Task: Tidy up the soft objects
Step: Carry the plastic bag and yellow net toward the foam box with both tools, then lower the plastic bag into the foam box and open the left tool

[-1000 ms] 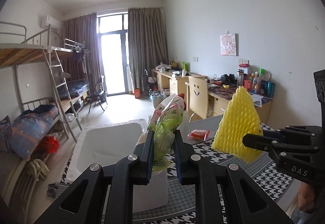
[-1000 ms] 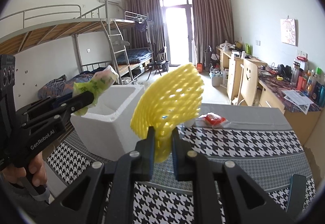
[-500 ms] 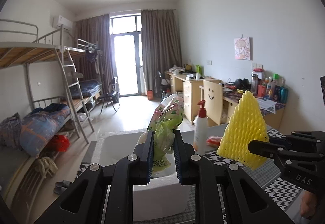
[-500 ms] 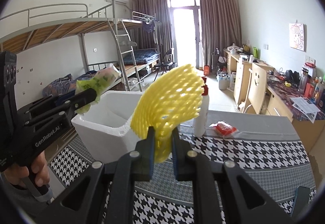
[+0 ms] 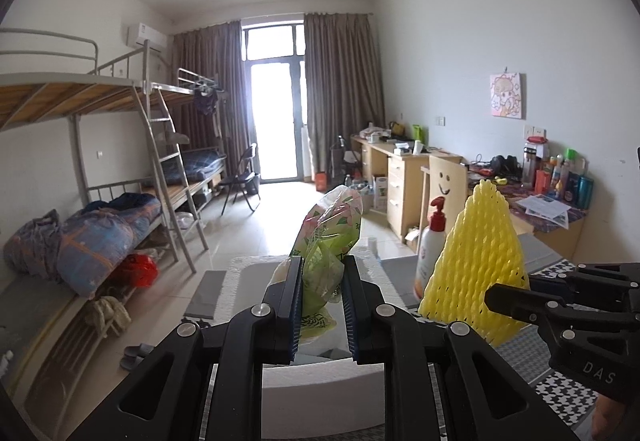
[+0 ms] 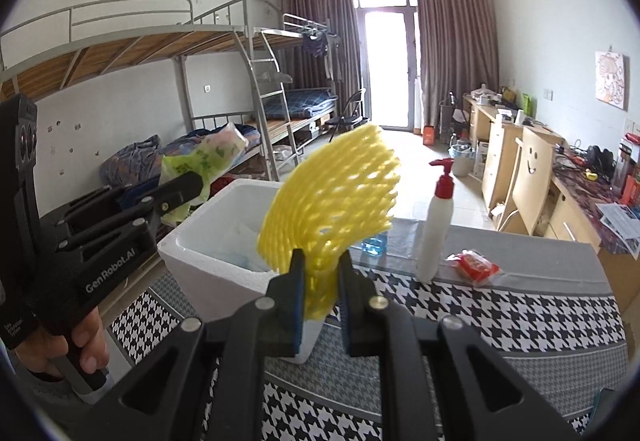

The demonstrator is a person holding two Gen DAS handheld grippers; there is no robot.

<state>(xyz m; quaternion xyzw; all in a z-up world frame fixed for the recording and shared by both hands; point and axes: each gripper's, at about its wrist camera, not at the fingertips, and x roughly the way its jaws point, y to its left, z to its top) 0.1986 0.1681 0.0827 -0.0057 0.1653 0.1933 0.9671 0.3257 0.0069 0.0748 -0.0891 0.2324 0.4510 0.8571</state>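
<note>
L hand-held gripper [image 5: 320, 301]: clamps bag [image 5: 328, 237], over box [image 6: 224, 229].
R hand-held gripper [image 6: 320, 293]: clamps net [image 6: 340, 193]; box just ahead-left.

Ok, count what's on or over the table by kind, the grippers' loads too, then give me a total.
Foam boxes: 1, white
Foam nets: 1, yellow, in the right gripper
Plastic bags: 1, green, in the left gripper
Pump bottles: 1
Red packets: 1
Total: 5
</note>
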